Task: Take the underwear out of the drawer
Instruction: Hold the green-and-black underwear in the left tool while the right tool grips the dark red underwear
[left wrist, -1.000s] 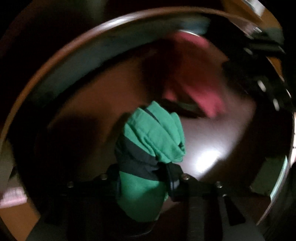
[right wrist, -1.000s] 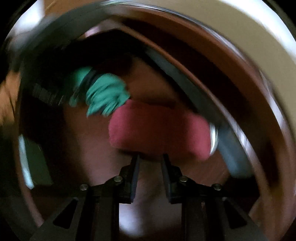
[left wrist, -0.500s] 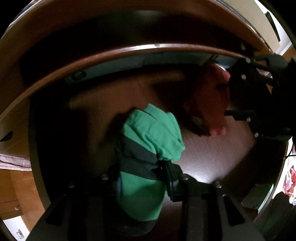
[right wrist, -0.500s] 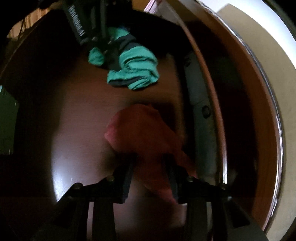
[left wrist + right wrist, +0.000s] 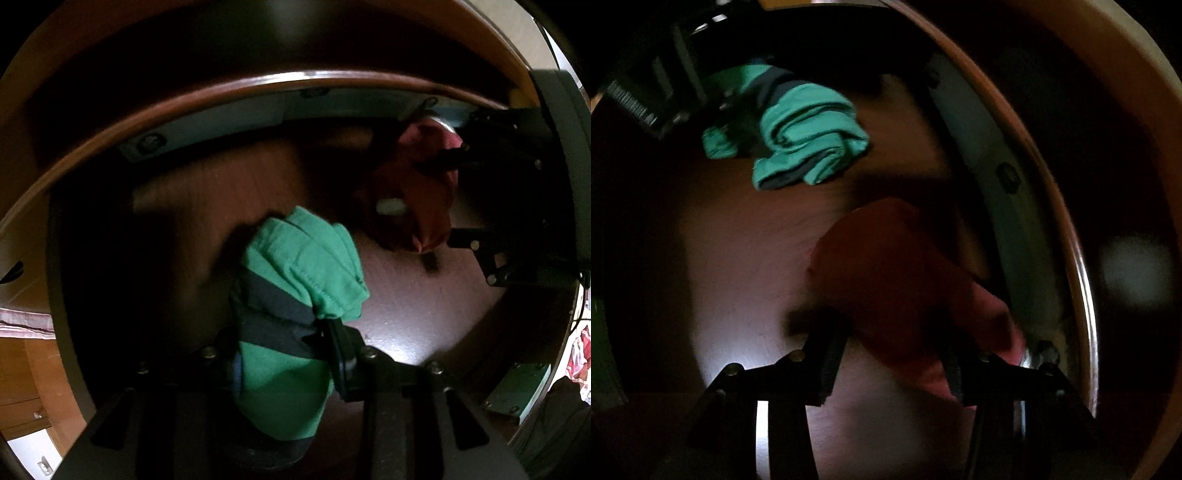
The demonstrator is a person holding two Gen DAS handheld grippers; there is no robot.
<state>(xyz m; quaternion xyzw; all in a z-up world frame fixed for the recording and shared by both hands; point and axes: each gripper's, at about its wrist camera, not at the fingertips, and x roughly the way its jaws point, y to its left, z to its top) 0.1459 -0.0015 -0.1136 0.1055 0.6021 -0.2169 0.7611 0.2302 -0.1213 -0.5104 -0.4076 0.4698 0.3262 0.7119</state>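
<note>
In the left wrist view a bunched green underwear (image 5: 295, 280) with a dark band sits clamped in my left gripper (image 5: 280, 343), just above the dark brown drawer bottom (image 5: 177, 206). The right wrist view shows the same green underwear (image 5: 809, 136) at the top left, under the left gripper (image 5: 738, 110). A red underwear (image 5: 886, 273) lies by the drawer's side wall. My right gripper (image 5: 882, 332) straddles it, jaws opening, the cloth between the fingers. From the left view the red underwear (image 5: 410, 192) and right gripper (image 5: 448, 199) are at the upper right.
A pale metal slide rail (image 5: 207, 125) runs along the drawer wall, seen also as the rail (image 5: 1008, 206) on the right. A green metal bracket (image 5: 517, 387) sits in the drawer's near corner. Wooden flooring (image 5: 22, 369) shows outside the drawer at the left.
The right gripper has come down over the red underwear and its jaws have widened to either side of it. The left gripper kept the green underwear and rolled a little.
</note>
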